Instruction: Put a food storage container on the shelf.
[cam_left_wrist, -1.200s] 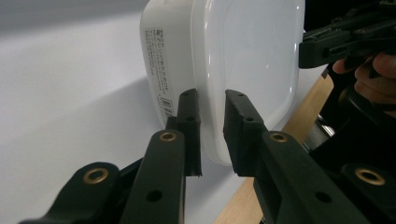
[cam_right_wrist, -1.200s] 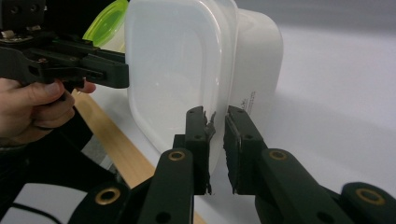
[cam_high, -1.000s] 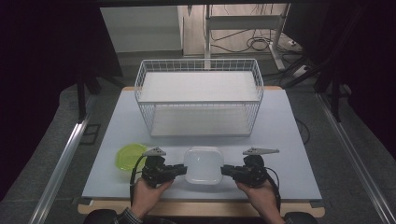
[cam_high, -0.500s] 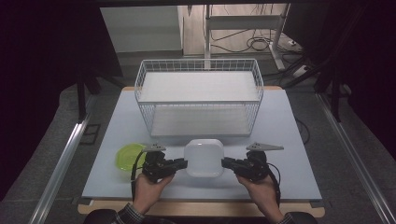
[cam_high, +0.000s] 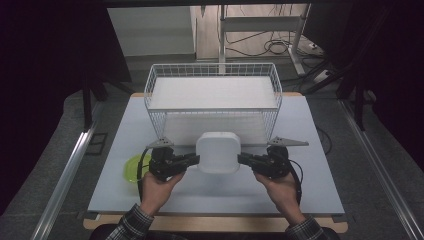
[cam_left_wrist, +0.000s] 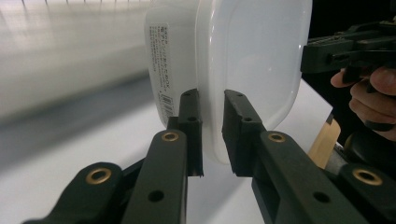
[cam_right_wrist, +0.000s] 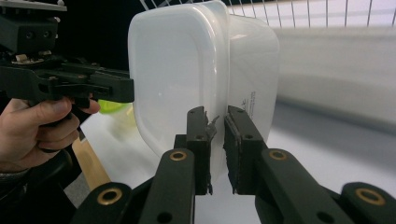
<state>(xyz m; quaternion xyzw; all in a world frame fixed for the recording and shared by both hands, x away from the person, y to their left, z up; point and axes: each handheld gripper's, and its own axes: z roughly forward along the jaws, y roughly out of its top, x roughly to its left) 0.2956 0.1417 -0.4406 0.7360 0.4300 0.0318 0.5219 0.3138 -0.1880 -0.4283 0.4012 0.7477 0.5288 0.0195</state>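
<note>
A white lidded plastic container (cam_high: 217, 152) hangs above the table, held from both sides in front of the wire basket (cam_high: 213, 80). My left gripper (cam_high: 192, 160) is shut on its left rim; in the left gripper view the jaws pinch the container's (cam_left_wrist: 243, 60) lid edge at my left gripper (cam_left_wrist: 212, 135), next to a printed label. My right gripper (cam_high: 243, 160) is shut on the right rim; the right gripper view shows its pads clamped on the container's (cam_right_wrist: 187, 70) rim at my right gripper (cam_right_wrist: 215, 144).
A white wire basket stands at the back middle of the pale table (cam_high: 310, 125). A yellow-green dish (cam_high: 132, 167) lies by the left hand. Dark floor and metal rails (cam_high: 65, 175) flank the table.
Both grippers have lifted the white container off the table and carried it a little toward the basket. The grip on each side is unchanged.
</note>
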